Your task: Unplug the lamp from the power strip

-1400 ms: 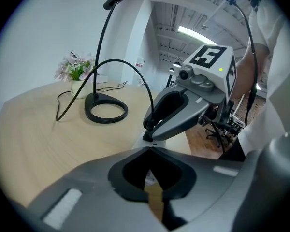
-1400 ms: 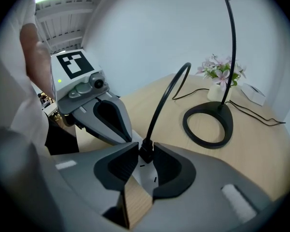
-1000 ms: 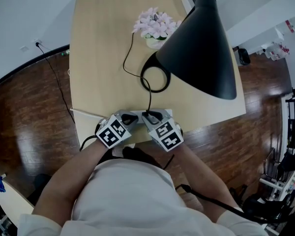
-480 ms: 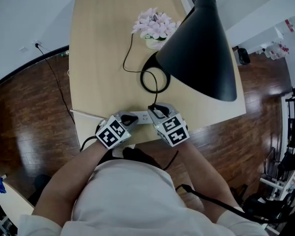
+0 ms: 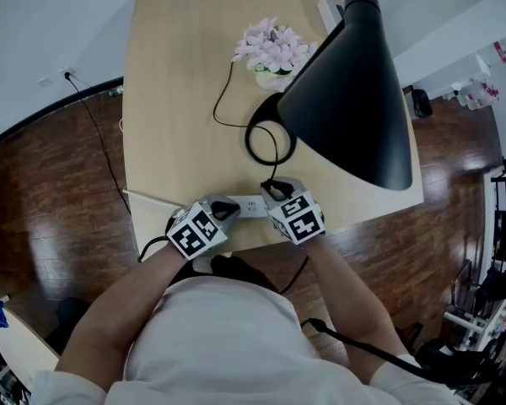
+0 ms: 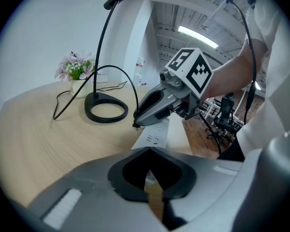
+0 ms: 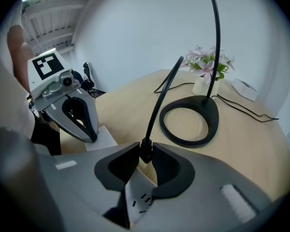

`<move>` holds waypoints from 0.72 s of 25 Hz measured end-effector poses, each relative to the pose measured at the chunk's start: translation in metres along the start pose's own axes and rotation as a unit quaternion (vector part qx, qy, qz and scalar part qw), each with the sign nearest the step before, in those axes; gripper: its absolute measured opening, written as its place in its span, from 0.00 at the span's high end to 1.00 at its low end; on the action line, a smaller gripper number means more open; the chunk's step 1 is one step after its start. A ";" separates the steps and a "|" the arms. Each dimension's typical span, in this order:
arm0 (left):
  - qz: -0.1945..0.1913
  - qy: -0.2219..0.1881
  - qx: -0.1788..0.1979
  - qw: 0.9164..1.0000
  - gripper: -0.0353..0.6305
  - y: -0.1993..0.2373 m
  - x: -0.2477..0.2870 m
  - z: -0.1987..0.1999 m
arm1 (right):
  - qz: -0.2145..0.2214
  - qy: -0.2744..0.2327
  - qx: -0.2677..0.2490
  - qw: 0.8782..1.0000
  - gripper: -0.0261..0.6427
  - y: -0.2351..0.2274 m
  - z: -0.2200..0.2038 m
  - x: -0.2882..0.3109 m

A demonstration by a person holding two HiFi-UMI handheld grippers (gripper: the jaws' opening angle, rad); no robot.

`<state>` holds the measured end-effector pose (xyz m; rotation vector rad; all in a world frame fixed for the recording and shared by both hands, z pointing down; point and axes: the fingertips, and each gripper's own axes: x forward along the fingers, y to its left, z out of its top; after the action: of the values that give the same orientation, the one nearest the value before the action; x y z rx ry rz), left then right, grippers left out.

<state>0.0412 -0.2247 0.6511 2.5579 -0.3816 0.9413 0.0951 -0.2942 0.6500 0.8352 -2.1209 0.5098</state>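
The white power strip lies near the table's front edge. My right gripper is shut on the lamp's black plug. The plug hangs just above the power strip, its prongs apart from the sockets. The plug's cord runs back to the lamp's ring base. My left gripper is shut, with its tips set down on the near end of the power strip. The right gripper shows there with the plug tip over the strip. The lamp's black shade hides the table's right side.
A small pot of pink flowers stands at the back of the wooden table. A second thin cable loops from there. A white box sits at the back right. Dark wood floor surrounds the table.
My right gripper has drawn to the right and away from the strip with the plug in it, baring the sockets. The left gripper has stayed on the strip's end.
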 end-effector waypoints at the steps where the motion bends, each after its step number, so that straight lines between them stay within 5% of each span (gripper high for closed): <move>1: 0.000 -0.002 0.002 1.000 0.94 0.001 -0.001 0.002 | 0.000 0.002 -0.001 1.000 0.83 0.000 0.000 0.001; 18: 0.002 -0.001 -0.007 1.000 0.94 0.002 -0.002 0.002 | -0.022 0.008 -0.003 1.000 0.82 -0.005 0.000 0.000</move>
<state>0.0397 -0.2273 0.6488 2.5475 -0.3932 0.9344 0.0985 -0.2973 0.6503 0.8703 -2.0841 0.4839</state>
